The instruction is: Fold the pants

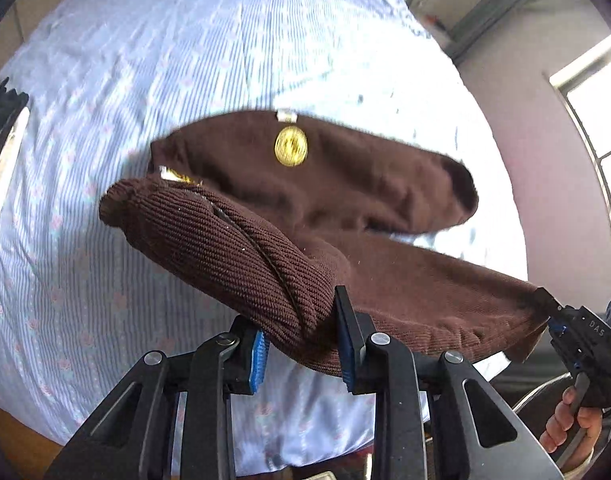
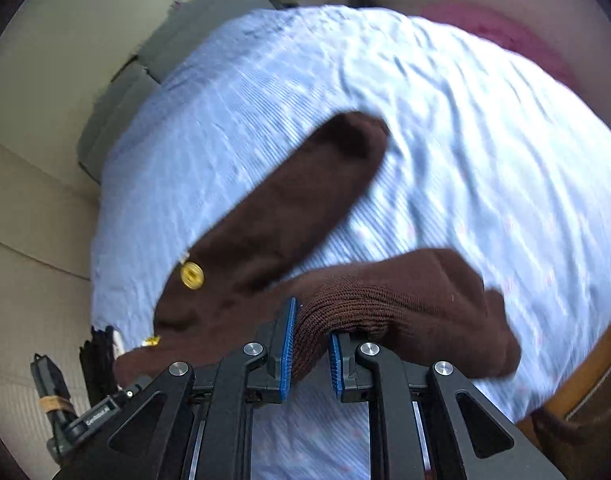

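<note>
Brown corduroy pants are held in the air above the bed, which is covered by a blue striped sheet. The left gripper is clamped on a bunched roll of fabric; the right gripper is likewise clamped on a thick fold at the opposite edge. A gold button is seen on the hanging part, so the waistband end is judged to be dangling.

Risks: fabric could be dragged out of either gripper by the hanging weight, since bulky rolls rather than flat edges are gripped. An uneven fold could result if the loose legs land twisted.

Leg ends are blurred. How many layers are pinched cannot be told. The bed edges are cut off.
</note>
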{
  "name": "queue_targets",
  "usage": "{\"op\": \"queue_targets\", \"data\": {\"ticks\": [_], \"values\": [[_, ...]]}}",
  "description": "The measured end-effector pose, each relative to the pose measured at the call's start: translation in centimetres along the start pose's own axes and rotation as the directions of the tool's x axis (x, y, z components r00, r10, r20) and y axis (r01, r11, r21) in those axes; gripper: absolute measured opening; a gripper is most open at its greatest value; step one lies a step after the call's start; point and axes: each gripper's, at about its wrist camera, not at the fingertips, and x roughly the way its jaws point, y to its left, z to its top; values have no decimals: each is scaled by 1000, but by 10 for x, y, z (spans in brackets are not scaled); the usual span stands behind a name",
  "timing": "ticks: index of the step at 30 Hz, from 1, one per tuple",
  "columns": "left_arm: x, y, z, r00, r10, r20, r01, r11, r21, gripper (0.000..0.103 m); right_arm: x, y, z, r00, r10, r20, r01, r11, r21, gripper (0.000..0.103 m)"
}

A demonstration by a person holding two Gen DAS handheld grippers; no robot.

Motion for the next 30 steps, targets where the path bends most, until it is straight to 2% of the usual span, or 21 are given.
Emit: {"op": "queue_targets", "data": {"ticks": [7,14,19,22,23,24,25,26,27,28,30], "values": [[5,-10,54,999,26,47,-23,998,-53,28,15,29,56,999,-7,-45,4,998,-67,17],[41,-4,124,995,90,44,-85,989,-121,28,97,57,128,990,-43,-132,23,989,-144,17],[81,8,163,988,155,-24,-156,968,-196,28,156,68,159,979,-73,-188,38,982,-183,17],[99,13,176,981,186,-61,-195,957,-214,31,176,75,167,971,-109,-214,60,973,-224,24],[105,16,181,978,197,-72,-208,953,-220,32,180,77,169,967,-137,-215,84,967,-241,33],[109,18,185,975,207,-79,-220,950,-223,34,180,79,171,967,-147,-208,91,962,-258,39],[110,17,188,973,215,-79,-228,948,-223,43,176,84,173,971,-149,-185,91,953,-287,44],[110,18,192,971,228,-74,-239,947,-216,58,171,89,173,974,-159,-161,102,944,-314,45],[108,18,194,970,234,-62,-241,947,-212,64,168,93,175,976,-166,-143,110,936,-335,47],[102,17,196,972,233,-37,-235,949,-211,71,159,101,176,979,-165,-117,111,924,-366,49],[83,11,198,974,226,35,-216,959,-181,78,139,114,175,989,-128,-78,85,909,-408,49]]}}
